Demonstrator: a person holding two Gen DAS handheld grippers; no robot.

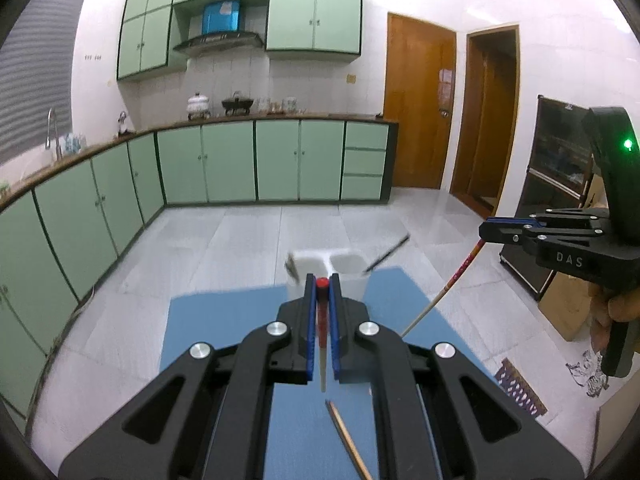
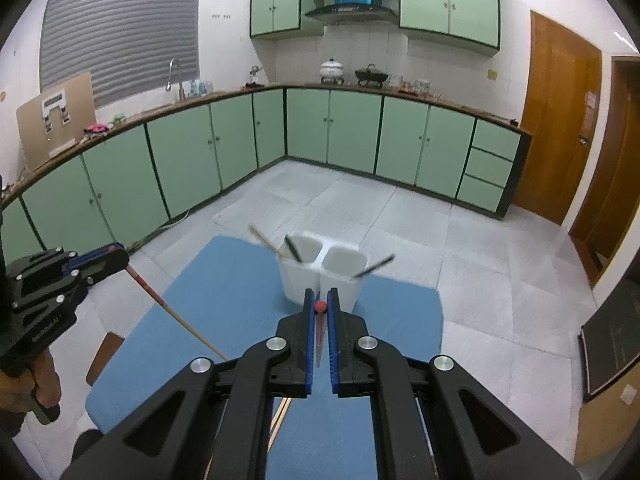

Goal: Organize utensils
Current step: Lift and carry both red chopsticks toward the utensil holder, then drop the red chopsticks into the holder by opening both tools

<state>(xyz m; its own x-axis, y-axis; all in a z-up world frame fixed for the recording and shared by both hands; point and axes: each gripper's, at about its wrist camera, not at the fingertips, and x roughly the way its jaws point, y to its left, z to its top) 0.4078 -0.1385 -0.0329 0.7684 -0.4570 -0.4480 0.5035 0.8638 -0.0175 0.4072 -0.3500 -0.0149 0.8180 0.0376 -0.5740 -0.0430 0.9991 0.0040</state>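
Each claw I'm running is clamped on a red-topped chopstick: the left claw [image 1: 322, 286] and right claw [image 2: 319, 307] hold theirs lengthwise, red end toward the white two-cup holder [image 2: 320, 276] on the blue tabletop [image 2: 224, 280].

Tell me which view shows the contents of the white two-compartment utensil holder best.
The right wrist view: the white two-compartment plastic utensil holder stands clear above the tool, both openings visible, with sticks in the left one and a dark stick in the right. In the left wrist view the holder is partly hidden behind the tool and blurred.
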